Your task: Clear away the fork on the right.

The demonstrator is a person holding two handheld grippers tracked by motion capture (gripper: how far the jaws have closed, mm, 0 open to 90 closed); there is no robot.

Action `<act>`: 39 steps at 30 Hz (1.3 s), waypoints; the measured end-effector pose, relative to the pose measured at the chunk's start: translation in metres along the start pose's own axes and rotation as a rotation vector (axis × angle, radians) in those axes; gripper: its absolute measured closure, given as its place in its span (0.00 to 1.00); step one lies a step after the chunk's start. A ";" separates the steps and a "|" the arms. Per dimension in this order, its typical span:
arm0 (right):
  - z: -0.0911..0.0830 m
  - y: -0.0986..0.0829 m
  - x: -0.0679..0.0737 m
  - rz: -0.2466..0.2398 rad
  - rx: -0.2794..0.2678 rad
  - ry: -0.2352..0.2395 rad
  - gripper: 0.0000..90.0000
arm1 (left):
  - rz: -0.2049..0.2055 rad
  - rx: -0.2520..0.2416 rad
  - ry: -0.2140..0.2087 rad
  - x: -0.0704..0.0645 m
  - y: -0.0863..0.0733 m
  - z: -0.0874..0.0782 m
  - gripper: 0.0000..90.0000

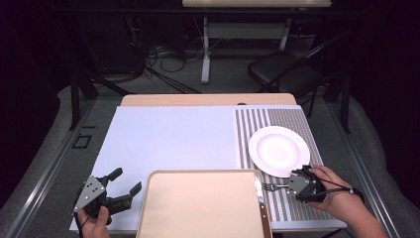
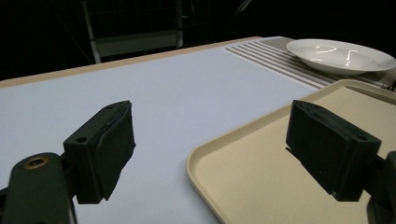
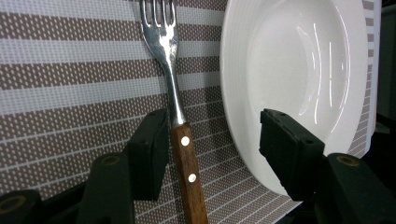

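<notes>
The right gripper (image 3: pixel 212 154) has its fingers (image 3: pixel 149 151) spread wide, and the wooden handle of a fork (image 3: pixel 180 121) lies between them, hard against the left finger with a clear gap to the other, so nothing is clamped. The fork lies flat on the striped placemat (image 3: pixel 70 88), just beside the white plate (image 3: pixel 299 79), tines pointing away from the gripper.

It looks stiff and light, I'd judge; the polished steel neck would be slick, while the riveted wood handle offers flat sides for the fingers, the better place to take hold. Lying so low on the mat, it may need a shallow pinch. The plate would chip if knocked, and its rim sits close to the free finger.

On the far side of the plate, beyond the beige tray (image 1: pixel 203 203), the left gripper (image 1: pixel 121 186) hovers wide open and empty.

The counter (image 1: pixel 168 134) is pale and bare; behind it the room is dark, with a folding chair (image 1: pixel 282 69) and cables on the floor.
</notes>
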State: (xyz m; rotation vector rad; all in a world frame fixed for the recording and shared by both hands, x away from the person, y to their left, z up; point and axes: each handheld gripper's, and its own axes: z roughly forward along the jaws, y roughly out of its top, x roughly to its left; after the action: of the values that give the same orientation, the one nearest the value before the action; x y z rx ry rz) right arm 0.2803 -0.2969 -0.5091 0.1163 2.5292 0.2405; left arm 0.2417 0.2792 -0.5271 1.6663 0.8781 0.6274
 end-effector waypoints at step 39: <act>0.025 -0.009 -0.001 0.001 0.107 0.126 0.73 | -0.005 0.002 0.000 0.001 -0.001 0.000 0.17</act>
State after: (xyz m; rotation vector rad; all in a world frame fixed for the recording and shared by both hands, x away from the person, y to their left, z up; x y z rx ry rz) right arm 0.2947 -0.3023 -0.5309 0.1493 2.6680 0.1161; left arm 0.2423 0.2796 -0.5278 1.6658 0.8829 0.6234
